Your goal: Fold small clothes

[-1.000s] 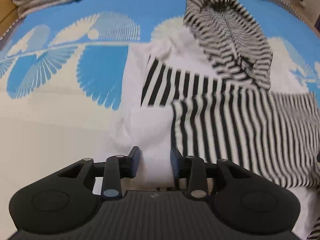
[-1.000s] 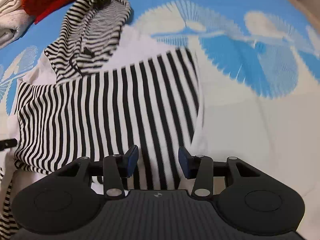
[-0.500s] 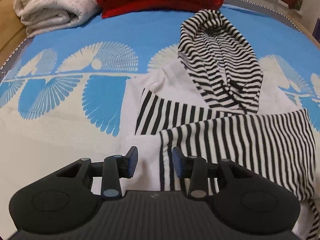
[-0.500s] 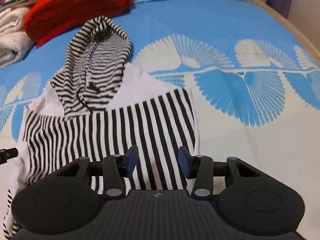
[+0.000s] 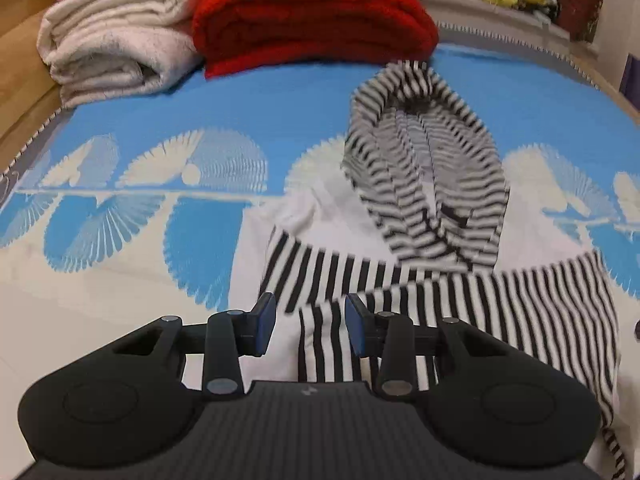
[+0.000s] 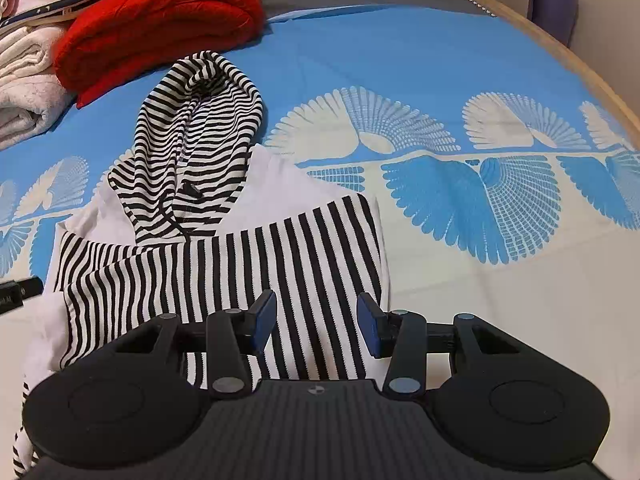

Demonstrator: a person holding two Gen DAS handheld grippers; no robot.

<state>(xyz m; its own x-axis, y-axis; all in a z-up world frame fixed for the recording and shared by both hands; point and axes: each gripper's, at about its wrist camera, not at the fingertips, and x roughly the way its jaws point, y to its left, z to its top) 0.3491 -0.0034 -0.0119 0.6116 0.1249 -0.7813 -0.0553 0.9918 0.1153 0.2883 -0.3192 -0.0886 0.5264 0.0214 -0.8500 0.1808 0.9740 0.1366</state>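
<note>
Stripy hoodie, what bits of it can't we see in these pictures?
- Striped hoodie, right wrist view: its near hem is hidden behind the right tool; its lower left part runs off the edge.
- Left wrist view: the hoodie's near edge is hidden behind the left tool, and the hood is blurred, so its drawstring is hard to make out.
- Both views: the sleeves are folded across, so the chest under them is covered.

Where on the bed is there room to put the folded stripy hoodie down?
The bedspread lies bare to the right of the striped hoodie, out to the wooden edge. Another bare patch lies left of the hoodie, in front of the white towels. The far-left corner is crowded: towels and a red blanket sit there.
</note>
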